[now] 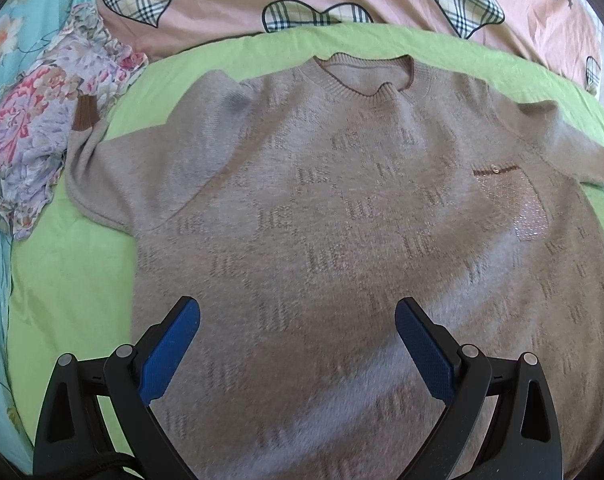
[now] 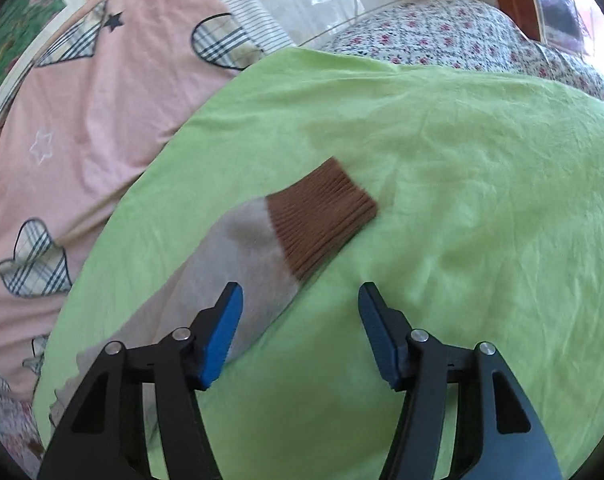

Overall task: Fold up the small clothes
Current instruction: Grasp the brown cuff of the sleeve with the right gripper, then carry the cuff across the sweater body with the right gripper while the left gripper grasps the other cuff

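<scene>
The left gripper (image 1: 297, 320) is wide open with nothing in it, over the low middle of the sweater (image 1: 342, 220). The sweater lies flat on the green sheet (image 1: 62, 280), neck far away. The right gripper (image 2: 301, 308) is partly open and empty. The sleeve (image 2: 242, 248) runs up and away, its brown cuff (image 2: 326, 216) just ahead. I think the right gripper is nearer it.

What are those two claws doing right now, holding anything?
Left gripper: open, empty, above the sweater.
Right gripper: open, holding nothing, beside the sleeve.
</scene>
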Demonstrator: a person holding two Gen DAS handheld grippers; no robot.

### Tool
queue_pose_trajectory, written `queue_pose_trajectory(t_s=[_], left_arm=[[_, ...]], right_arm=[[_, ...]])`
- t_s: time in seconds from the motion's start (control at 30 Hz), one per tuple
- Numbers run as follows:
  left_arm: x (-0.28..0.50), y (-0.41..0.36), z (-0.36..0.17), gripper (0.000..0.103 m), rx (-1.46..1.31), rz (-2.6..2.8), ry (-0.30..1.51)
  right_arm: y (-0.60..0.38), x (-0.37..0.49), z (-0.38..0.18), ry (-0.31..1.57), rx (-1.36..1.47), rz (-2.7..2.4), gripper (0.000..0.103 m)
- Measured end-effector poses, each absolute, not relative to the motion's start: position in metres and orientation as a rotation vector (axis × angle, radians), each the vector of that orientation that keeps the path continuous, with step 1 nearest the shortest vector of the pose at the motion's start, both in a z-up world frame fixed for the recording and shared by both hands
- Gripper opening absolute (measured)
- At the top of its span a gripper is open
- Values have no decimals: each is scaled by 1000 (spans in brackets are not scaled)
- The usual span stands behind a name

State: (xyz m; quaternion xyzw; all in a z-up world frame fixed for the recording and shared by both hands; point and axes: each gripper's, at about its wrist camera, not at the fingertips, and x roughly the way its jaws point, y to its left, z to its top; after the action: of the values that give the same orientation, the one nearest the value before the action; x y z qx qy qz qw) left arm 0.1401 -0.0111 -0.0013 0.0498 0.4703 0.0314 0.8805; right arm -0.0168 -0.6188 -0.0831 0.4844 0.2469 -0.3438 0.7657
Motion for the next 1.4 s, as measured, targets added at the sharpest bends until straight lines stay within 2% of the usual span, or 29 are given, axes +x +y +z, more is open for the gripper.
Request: queue_pose_trajectory(t_s=[0.07, 0.1, 0.2, 0.43, 0.67, 0.97, 1.23, 1.3, 1.33, 1.37, 1.4], left_arm=[[147, -14, -4, 98, 99, 67, 988], [149, -15, -5, 98, 95, 66, 990], [155, -18, -5, 98, 86, 58, 990], [152, -21, -4, 98, 69, 22, 977], [144, -3, 0, 98, 19, -4, 966], [136, 35, 8, 99, -97, -68, 941], [151, 58, -1, 99, -181, -134, 950], [160, 61, -7, 99, -204, -143, 965], [168, 62, -11, 99, -230, -159, 975], [173, 63, -13, 99, -244, -167, 980], [184, 64, -17, 99, -268, -181, 989]], right_arm=[[-631, -9, -86, 521, 1045, -755, 55], [-636, -6, -87, 519, 1042, -750, 50], [-644, 8, -87, 542, 1026, -715, 9], [-571, 33, -29, 509, 862, -490, 9], [-418, 92, 19, 529, 851, -49, 9], [-222, 191, 19, 668, 855, 392, 9], [-127, 237, 8, 796, 854, 594, 9], [-117, 244, 1, 827, 883, 624, 13], [-114, 246, -4, 849, 890, 623, 18], [-116, 247, -8, 859, 906, 625, 27], [-119, 246, -10, 859, 925, 626, 45]])
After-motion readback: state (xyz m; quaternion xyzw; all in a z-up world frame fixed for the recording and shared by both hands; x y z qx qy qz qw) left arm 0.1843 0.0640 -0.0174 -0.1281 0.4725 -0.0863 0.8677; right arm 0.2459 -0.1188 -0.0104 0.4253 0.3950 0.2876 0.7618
